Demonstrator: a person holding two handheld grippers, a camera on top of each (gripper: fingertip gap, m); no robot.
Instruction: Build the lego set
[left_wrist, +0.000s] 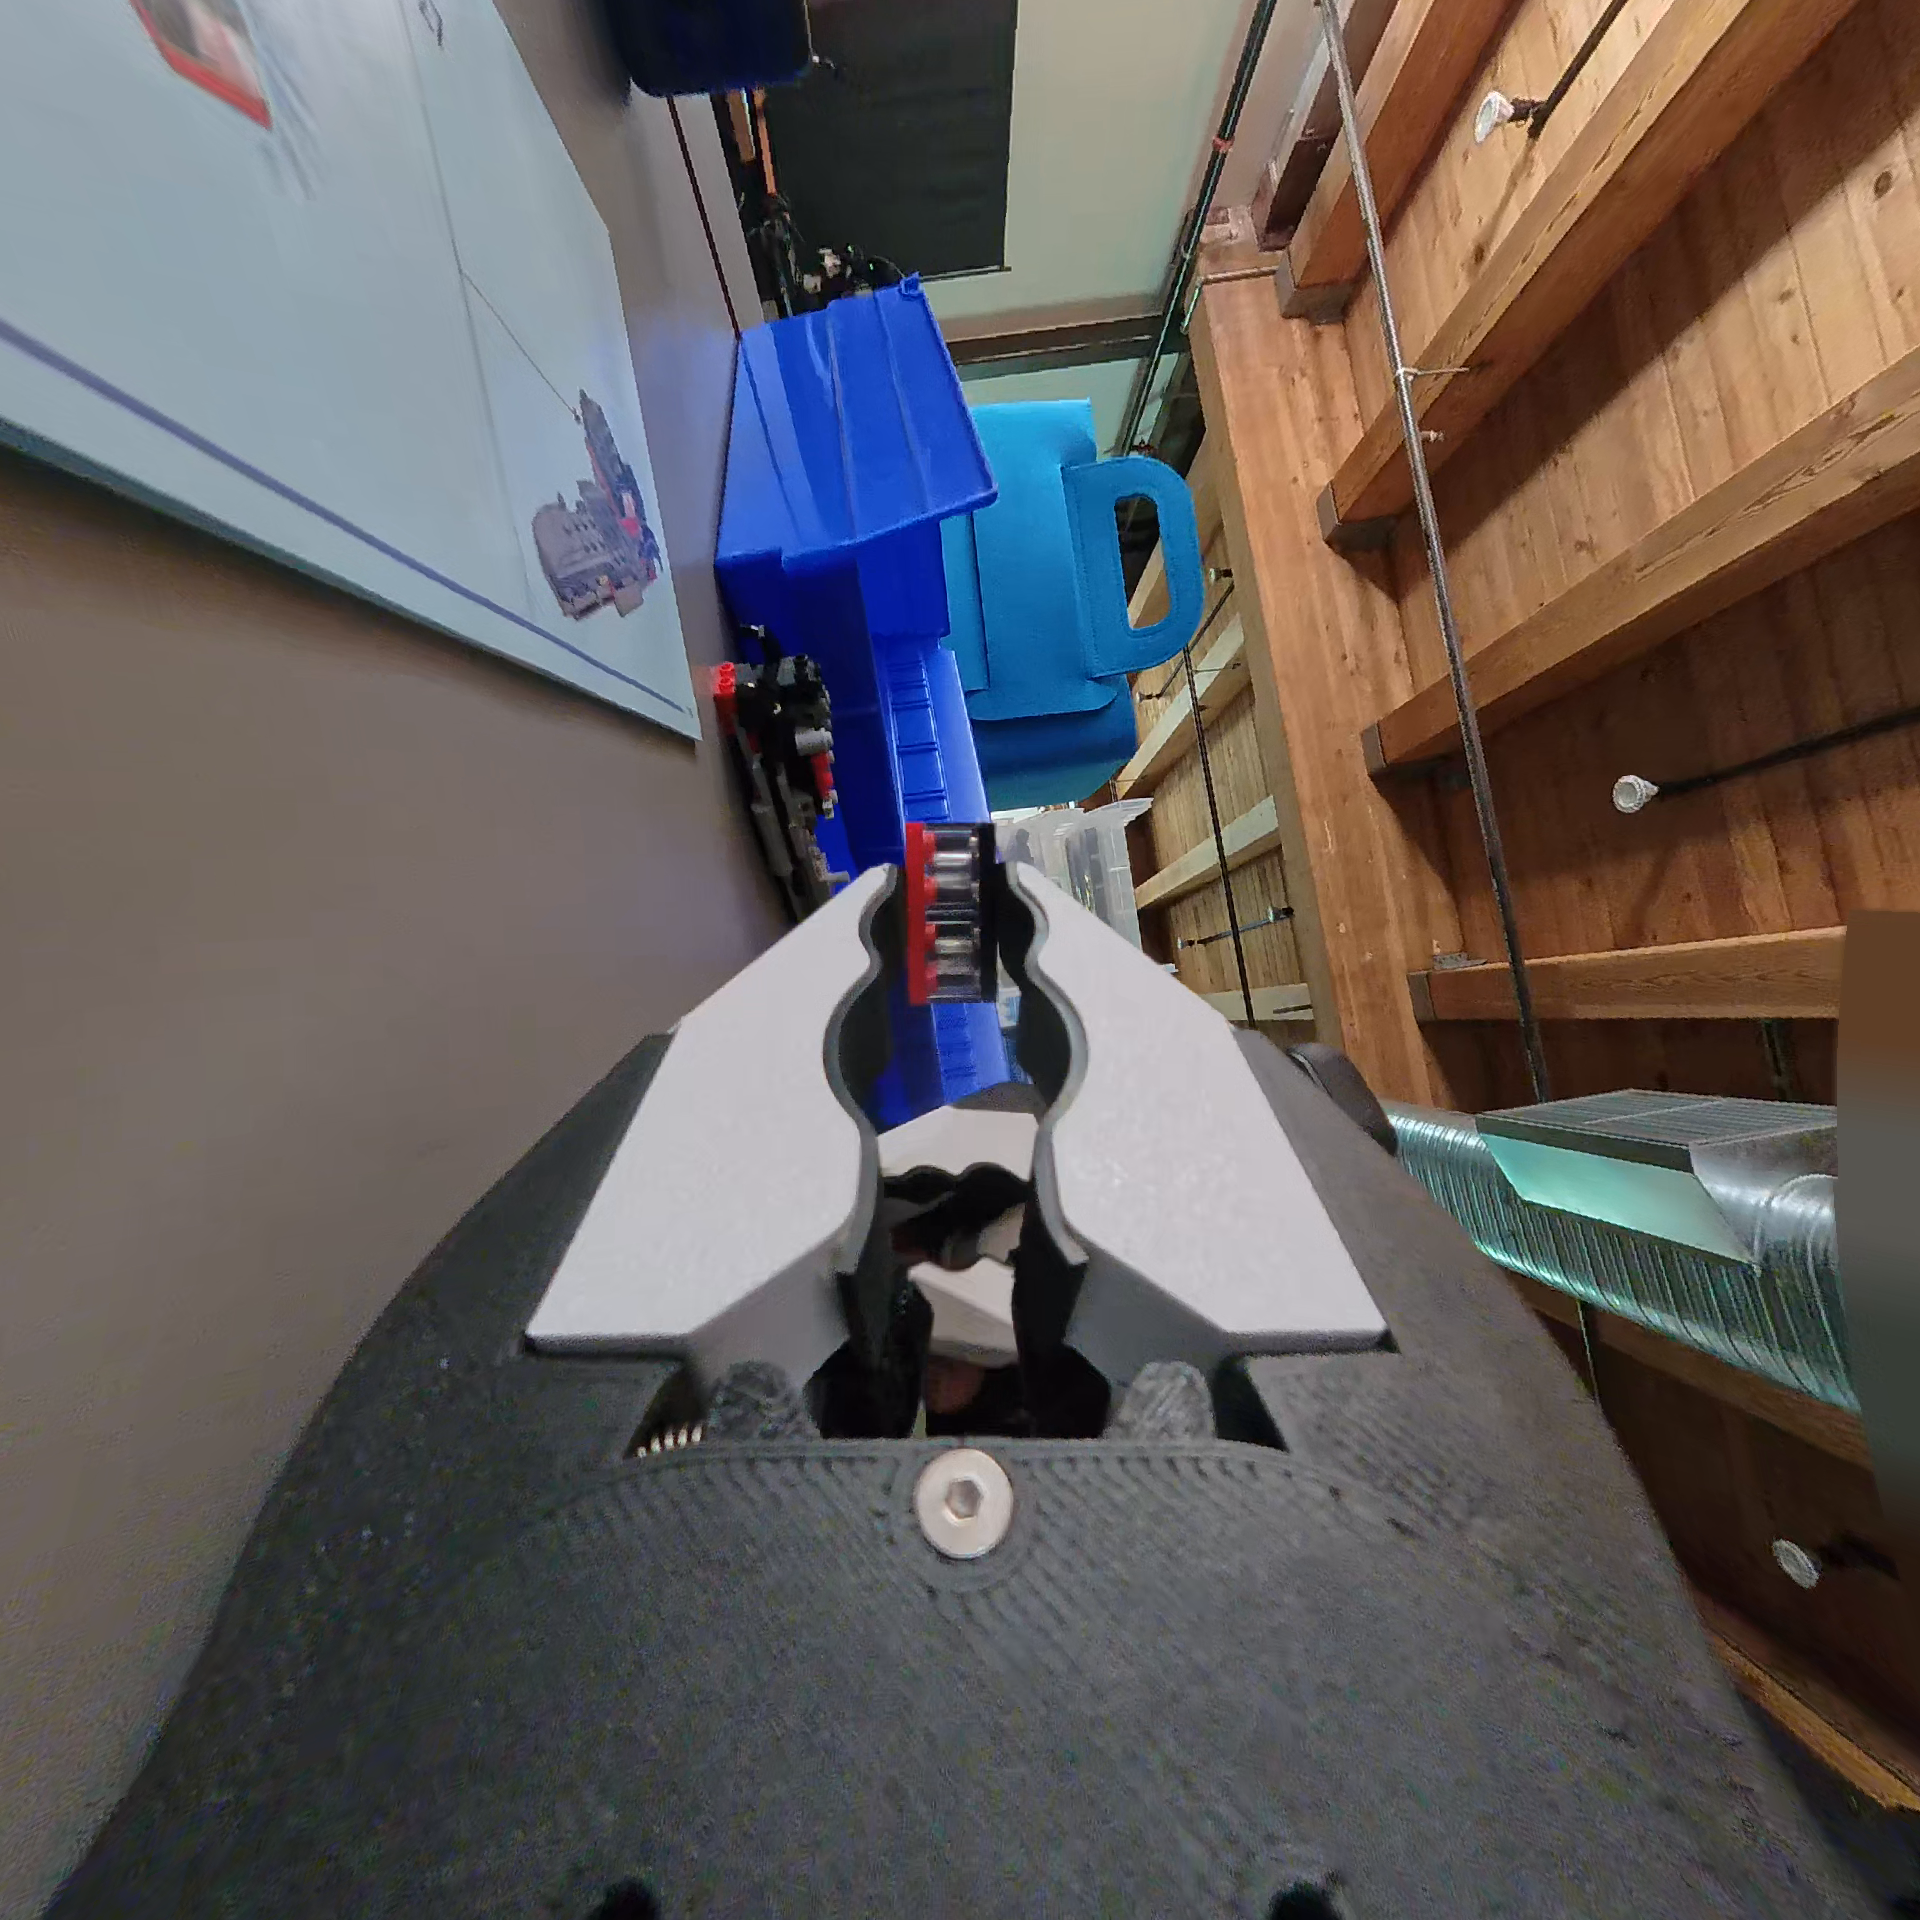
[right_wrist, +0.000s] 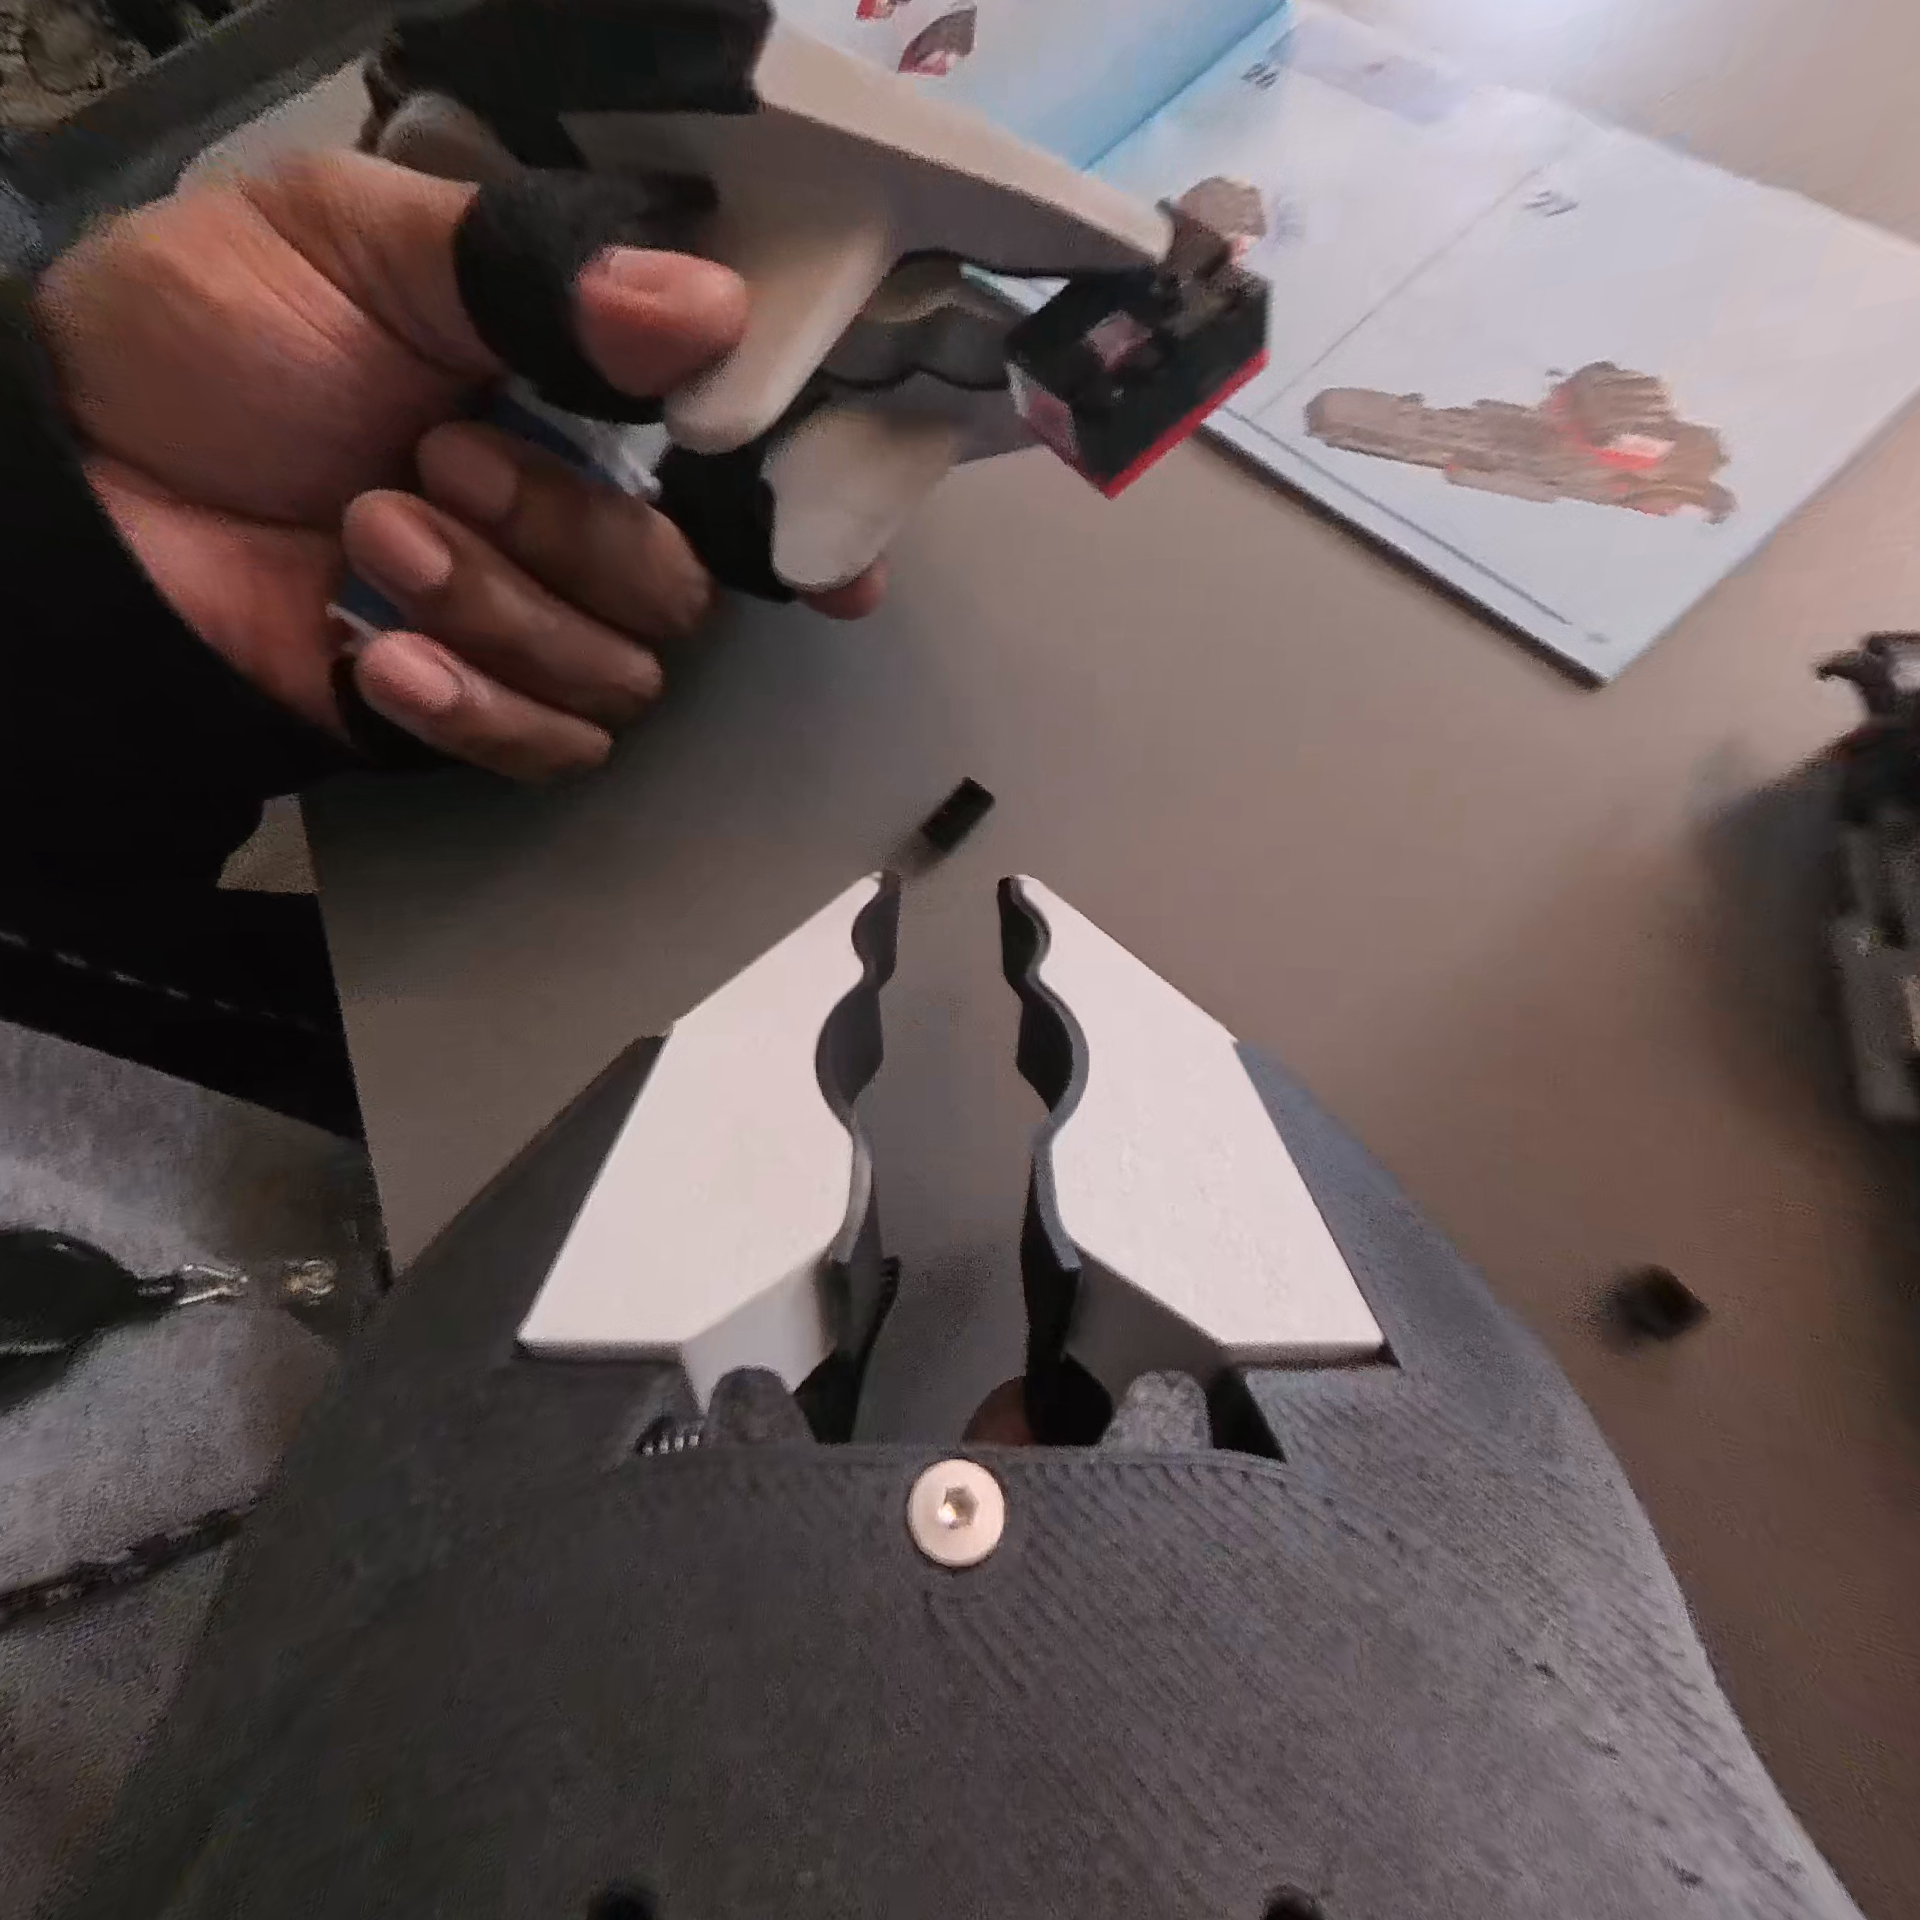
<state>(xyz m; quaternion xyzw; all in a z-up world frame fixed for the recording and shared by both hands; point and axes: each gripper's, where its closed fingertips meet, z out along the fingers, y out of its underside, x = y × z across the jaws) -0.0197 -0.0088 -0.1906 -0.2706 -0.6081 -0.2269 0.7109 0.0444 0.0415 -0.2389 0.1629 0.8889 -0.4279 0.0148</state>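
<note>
My left gripper (left_wrist: 951, 883) is shut on a small red, clear and black lego assembly (left_wrist: 948, 914), held up off the table with the view rolled sideways. The same assembly (right_wrist: 1138, 390) shows in the right wrist view, pinched by the left gripper (right_wrist: 1153, 296) in a person's hand (right_wrist: 364, 457). My right gripper (right_wrist: 945, 883) is open and empty above the table. A small black lego piece (right_wrist: 956, 810) lies on the table just past its fingertips. Another small black piece (right_wrist: 1652, 1299) lies to the right. A partly built dark lego model (left_wrist: 784, 769) stands by the bins and also shows in the right wrist view (right_wrist: 1881, 883).
An open instruction booklet (right_wrist: 1507, 343) lies on the grey table (right_wrist: 1195, 727), and also shows in the left wrist view (left_wrist: 312, 343). Blue plastic bins (left_wrist: 842, 499) and a light blue bag (left_wrist: 1049, 582) stand behind the model. A wooden ceiling (left_wrist: 1558, 520) and a metal duct (left_wrist: 1621, 1226) are beyond. My right fingertips sit around 10 cm from my left ones. It is some 12 cm from my right tips to the small black piece (right_wrist: 1652, 1299).
</note>
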